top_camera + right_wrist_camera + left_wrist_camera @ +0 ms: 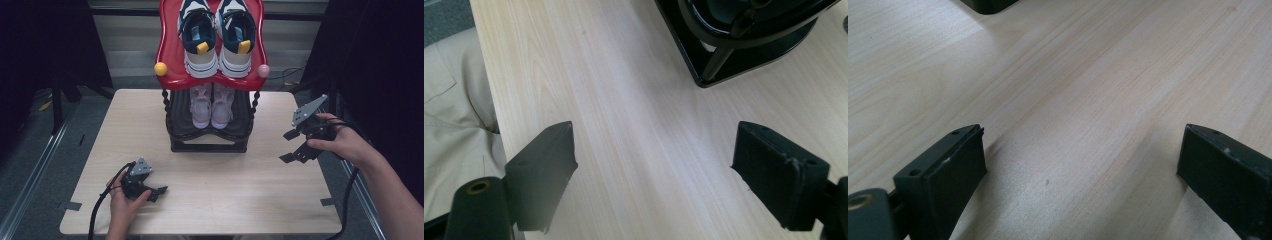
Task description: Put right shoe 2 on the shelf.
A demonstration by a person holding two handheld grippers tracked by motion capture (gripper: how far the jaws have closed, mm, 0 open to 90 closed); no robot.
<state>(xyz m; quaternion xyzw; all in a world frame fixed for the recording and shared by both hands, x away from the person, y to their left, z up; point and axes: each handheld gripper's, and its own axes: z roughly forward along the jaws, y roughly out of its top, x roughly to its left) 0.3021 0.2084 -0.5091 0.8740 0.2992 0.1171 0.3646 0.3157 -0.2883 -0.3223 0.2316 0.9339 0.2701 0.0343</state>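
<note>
From above, the shoe rack (209,131) stands at the table's far middle, pink shoes (212,104) on its lower shelf; the right gripper (296,146), jaws apart, is nearer, just right of it. The left gripper (1083,185) gapes over bare wood. Right gripper view: the rack's base lies ahead, probably within reach.

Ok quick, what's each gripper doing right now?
Left gripper: jaws open, holding nothing, low over the table.
Right gripper: jaws open, holding nothing.
</note>
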